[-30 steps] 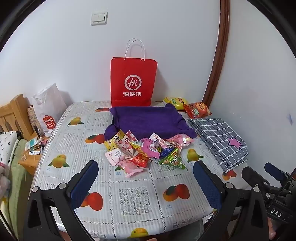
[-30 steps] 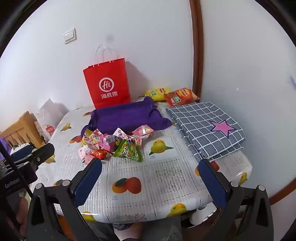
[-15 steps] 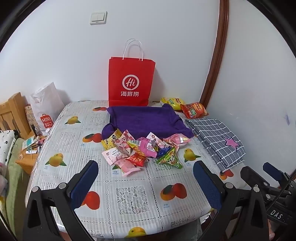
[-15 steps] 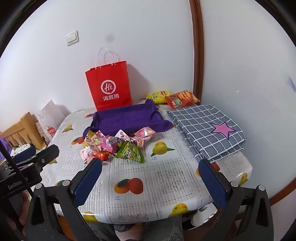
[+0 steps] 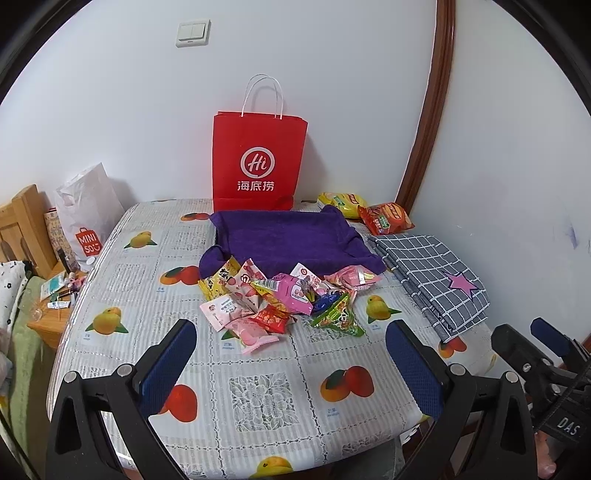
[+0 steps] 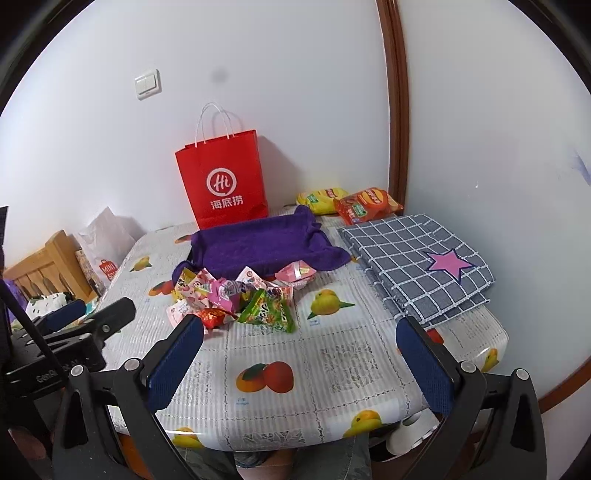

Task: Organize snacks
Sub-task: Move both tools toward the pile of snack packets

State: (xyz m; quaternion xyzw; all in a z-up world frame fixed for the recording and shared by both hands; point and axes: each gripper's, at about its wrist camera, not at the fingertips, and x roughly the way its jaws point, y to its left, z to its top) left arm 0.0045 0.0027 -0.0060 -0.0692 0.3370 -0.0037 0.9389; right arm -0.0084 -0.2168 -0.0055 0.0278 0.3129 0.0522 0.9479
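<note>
Both wrist views look forward across the table (image 5: 258,391) from its near edge, left view from further left; both share the snacks (image 5: 284,299) and red bag (image 6: 225,181).

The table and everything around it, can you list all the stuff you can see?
table: one, white cloth with fruit prints, fills the middle
snack pile: many small packets, pink, red, green, yellow, mid-table, exact count unclear
purple towel: one, shaped like a tray, just behind the pile
red paper bag: one, white handles, standing against the wall
chip bags: two, yellow and red-orange, back right corner
checked cloth: one, grey with pink star, folded, right edge
white shopping bag: one, red logo, off the table's left
light switch: one, white, on the wall
left gripper: open, empty
right gripper: open, empty
</note>
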